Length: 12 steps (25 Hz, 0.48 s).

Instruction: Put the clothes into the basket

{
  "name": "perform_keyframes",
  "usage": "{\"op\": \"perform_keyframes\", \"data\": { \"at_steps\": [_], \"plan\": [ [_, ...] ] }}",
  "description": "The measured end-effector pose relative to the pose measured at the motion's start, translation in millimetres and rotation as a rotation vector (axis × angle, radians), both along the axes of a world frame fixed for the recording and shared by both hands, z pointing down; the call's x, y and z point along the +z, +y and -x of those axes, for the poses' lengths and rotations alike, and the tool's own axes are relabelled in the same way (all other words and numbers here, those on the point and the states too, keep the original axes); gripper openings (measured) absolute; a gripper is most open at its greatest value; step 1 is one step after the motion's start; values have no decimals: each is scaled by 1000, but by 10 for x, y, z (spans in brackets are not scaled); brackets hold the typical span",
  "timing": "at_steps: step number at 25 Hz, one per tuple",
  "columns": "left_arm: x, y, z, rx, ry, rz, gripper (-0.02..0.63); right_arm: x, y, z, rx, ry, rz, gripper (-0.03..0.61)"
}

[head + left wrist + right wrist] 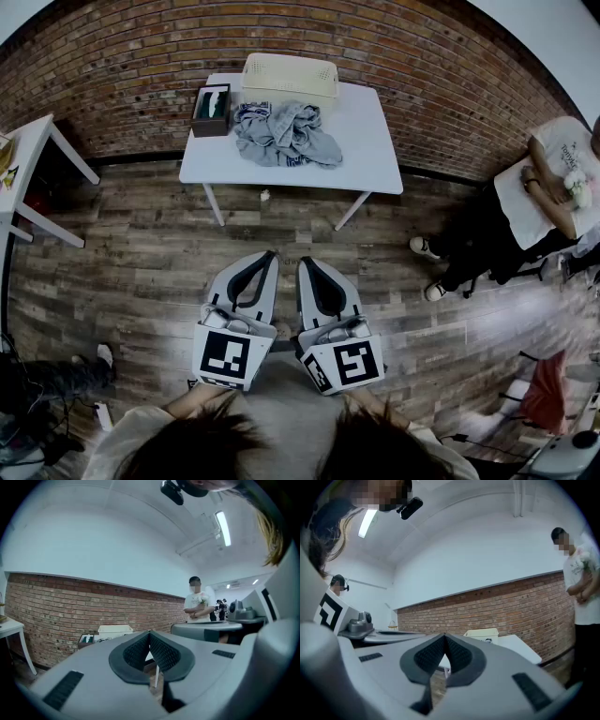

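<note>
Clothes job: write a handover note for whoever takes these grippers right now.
Left gripper: shut, empty.
Right gripper: shut, empty.
Both are held level over the floor, short of the table.
Clothes: a grey heap on the table, just in front of the basket.
Done: nothing yet.
Left: step up to the table, grasp the clothes and put them into the basket.

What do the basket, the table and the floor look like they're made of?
Basket: probably cream plastic, since its walls look perforated with small holes. Table: smooth white matt top, maybe laminate, on thin legs. Floor: grey-brown planks with visible grain, either wood or wood-look laminate.
</note>
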State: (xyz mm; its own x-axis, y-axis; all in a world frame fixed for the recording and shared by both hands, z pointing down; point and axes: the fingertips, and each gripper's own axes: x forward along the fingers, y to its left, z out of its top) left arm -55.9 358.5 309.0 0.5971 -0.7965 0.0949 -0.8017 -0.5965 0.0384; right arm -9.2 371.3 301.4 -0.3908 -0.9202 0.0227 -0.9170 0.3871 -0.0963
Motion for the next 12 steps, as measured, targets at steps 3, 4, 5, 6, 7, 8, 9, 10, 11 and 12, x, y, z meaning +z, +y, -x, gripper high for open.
{"op": "perform_keyframes", "data": {
  "at_steps": [3, 4, 5, 6, 7, 8, 9, 10, 11, 12],
  "plan": [
    [-6, 31, 28, 2, 2, -3, 8, -3, 37, 31, 2, 5, -1, 6],
    [-2, 39, 41, 4, 1, -8, 8, -6, 47, 44, 3, 6, -2, 6],
    [3, 47, 57, 6, -1, -13, 8, -11, 56, 60, 5, 7, -5, 6],
    [7, 53, 74, 8, -3, -16, 8, -16, 63, 78, 8, 9, -8, 6],
    [9, 60, 90, 11, -3, -17, 8, -18, 70, 96, 11, 10, -11, 6],
    [10, 67, 105, 14, -2, -16, 8, -17, 78, 114, 15, 11, -13, 6],
    [11, 74, 119, 16, -1, -14, 8, -9, 89, 131, 19, 10, -13, 6],
    [16, 79, 136, 18, 0, -14, 8, 6, 99, 146, 24, 7, -12, 6],
    [23, 85, 155, 19, 2, -11, 8, 23, 106, 159, 29, -1, -9, 6],
    [32, 90, 178, 21, 6, -7, 8, 41, 110, 171, 32, -14, -3, 6]
  ]
}}
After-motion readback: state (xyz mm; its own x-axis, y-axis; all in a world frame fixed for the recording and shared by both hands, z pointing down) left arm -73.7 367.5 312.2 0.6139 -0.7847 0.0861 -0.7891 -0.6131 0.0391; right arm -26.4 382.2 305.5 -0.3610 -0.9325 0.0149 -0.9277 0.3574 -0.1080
